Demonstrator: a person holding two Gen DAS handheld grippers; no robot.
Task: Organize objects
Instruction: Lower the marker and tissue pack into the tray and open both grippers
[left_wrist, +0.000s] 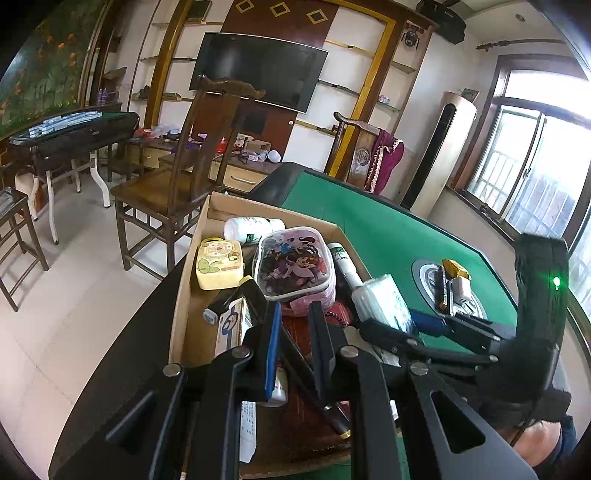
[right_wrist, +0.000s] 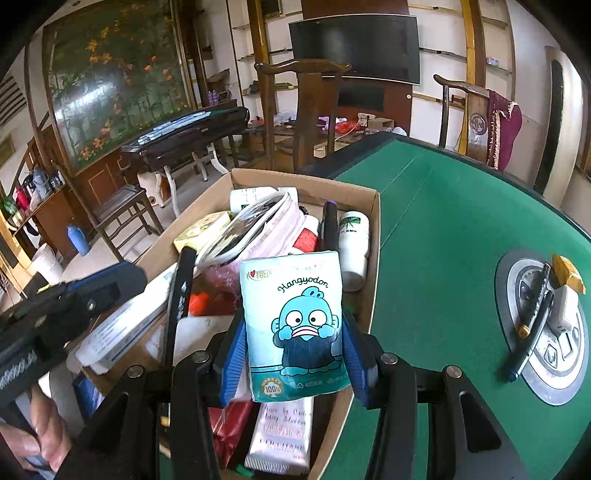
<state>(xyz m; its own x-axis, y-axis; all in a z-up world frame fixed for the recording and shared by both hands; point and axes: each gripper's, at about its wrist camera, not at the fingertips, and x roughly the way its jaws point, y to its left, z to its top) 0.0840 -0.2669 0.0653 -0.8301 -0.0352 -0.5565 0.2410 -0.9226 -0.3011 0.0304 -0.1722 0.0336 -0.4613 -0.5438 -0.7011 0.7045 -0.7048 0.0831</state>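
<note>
Green felt table (right_wrist: 443, 221) is carrying a stuffed cardboard box (right_wrist: 373, 206); right gripper (right_wrist: 295, 354) is clamping a tissue pack (right_wrist: 295, 325) over it, left gripper (left_wrist: 295, 317) is sitting closed, empty.

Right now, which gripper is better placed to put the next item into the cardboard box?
Right. The right gripper already clamps the tissue pack just above the cardboard box. The left gripper is shut over the box, apparently on a dark pen and nothing else.

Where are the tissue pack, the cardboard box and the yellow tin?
tissue pack (right_wrist: 299, 325), right wrist view, on its cartoon face
cardboard box (right_wrist: 373, 236), right wrist view, on its right wall
yellow tin (left_wrist: 219, 264), left wrist view, on its lid
</note>
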